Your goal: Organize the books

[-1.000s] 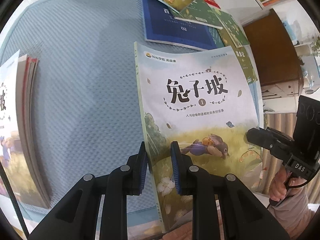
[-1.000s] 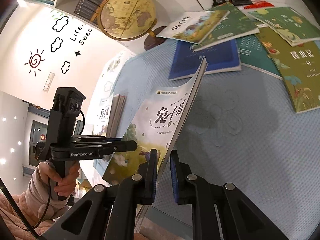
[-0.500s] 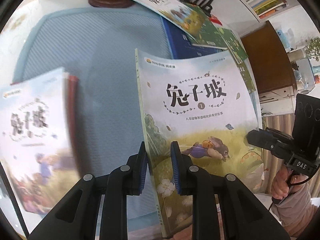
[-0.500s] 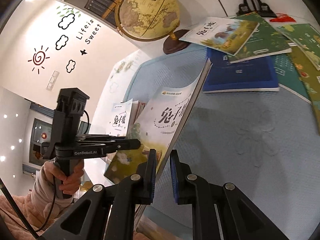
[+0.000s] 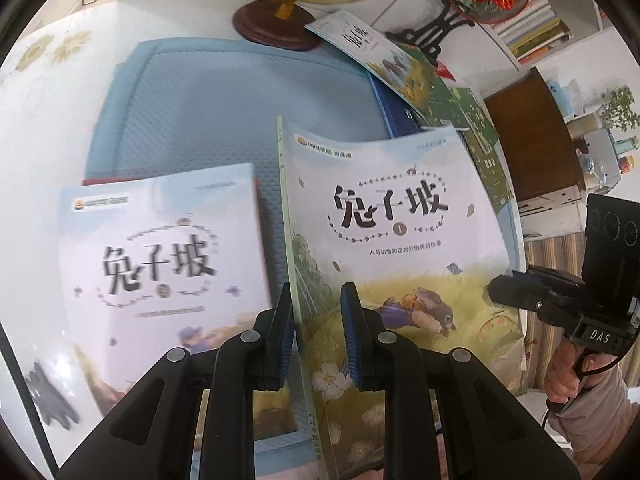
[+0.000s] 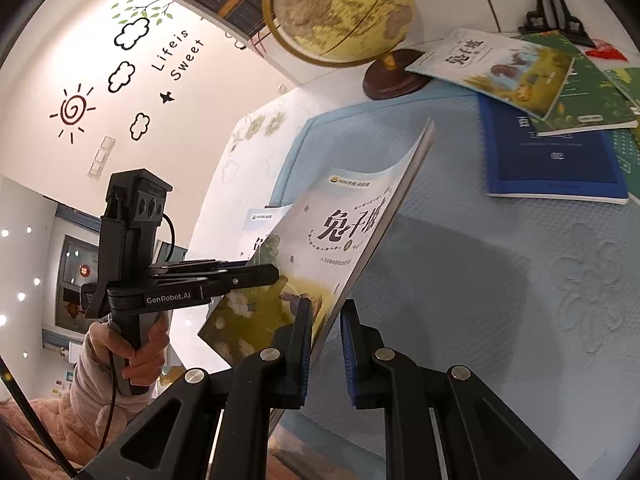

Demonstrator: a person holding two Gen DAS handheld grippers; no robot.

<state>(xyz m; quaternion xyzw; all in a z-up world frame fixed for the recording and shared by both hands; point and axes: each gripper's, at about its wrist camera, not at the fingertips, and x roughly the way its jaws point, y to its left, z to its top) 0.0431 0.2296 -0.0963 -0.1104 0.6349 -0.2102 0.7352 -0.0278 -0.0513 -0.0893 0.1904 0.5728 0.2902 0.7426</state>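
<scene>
A pale picture book with a rabbit on its cover (image 5: 400,240) is held up off the blue mat (image 5: 224,112), tilted. My left gripper (image 5: 318,340) is shut on its spine edge. My right gripper (image 6: 326,348) is shut on its opposite lower edge; the book also shows in the right wrist view (image 6: 340,240). A stack with a matching rabbit book on top (image 5: 160,276) lies on the mat at the left, just beside the held book. Several other books (image 6: 560,120) lie scattered at the mat's far right.
A globe on a dark wooden base (image 6: 344,16) stands at the back of the mat. A black ornate stand (image 5: 436,32) with a round red-flower piece is behind the scattered books. A dark blue book (image 6: 552,160) lies flat at the right.
Both grippers have carried the held book leftward and toward the left stack. The stack's top cover has come fully into the left wrist view, and the globe has come into view.
</scene>
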